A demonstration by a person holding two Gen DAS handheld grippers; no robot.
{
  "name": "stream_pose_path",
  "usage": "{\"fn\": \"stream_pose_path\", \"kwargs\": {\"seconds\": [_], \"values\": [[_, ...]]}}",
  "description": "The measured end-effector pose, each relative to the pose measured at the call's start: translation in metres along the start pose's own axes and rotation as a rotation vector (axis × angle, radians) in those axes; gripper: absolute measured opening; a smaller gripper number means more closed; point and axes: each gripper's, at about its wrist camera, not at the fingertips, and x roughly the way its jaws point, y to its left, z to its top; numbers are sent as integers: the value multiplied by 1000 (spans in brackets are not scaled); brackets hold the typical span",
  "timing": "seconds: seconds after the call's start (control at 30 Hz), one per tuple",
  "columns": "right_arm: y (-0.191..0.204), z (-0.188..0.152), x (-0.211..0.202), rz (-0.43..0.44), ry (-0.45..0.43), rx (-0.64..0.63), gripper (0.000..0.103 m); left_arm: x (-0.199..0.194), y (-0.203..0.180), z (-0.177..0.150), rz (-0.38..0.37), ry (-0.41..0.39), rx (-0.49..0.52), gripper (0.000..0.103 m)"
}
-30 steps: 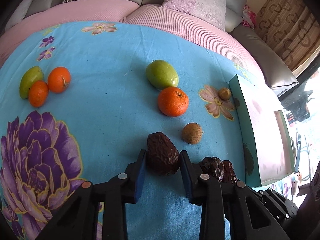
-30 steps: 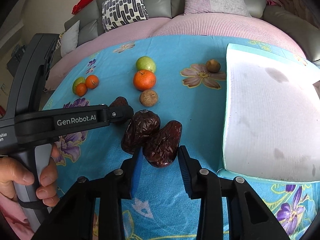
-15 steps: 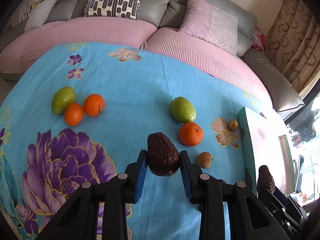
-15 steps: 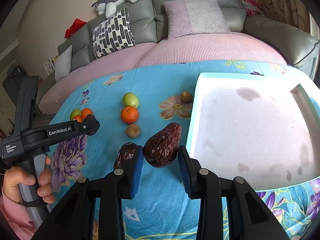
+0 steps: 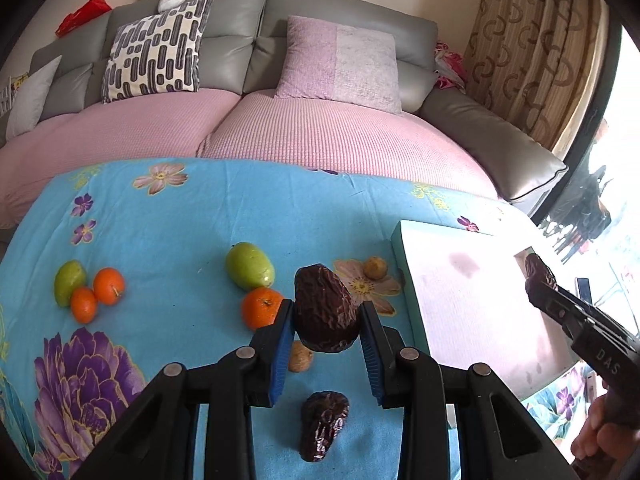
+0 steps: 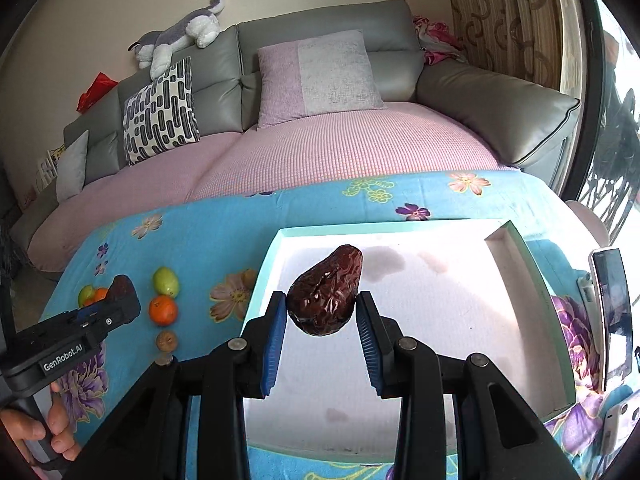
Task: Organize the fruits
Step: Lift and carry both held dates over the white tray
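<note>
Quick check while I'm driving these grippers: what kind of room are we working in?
Most likely a home living room. A grey sofa with cushions and a plush toy curves behind the low table under a floral blue cloth, and patterned curtains hang by a big window.

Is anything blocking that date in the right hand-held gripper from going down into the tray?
Nothing visible. The right hand-held gripper holds the date above the tray, and the tray floor beneath looks bare apart from stains.

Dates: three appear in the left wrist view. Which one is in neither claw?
The date lying on the blue cloth, below the left claw; the other two are each clamped and lifted.
</note>
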Motion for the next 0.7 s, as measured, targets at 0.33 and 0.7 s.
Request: {"fn": "stream_pose_path", "kwargs": {"seconds": [0.33, 0.7], "values": [[-63, -7, 19, -73, 24, 114, 37, 17, -55, -5, -42, 44, 155, 34], [-102, -16, 20, -137, 42, 200, 37, 43, -116, -7, -93, 99, 305, 34]]}}
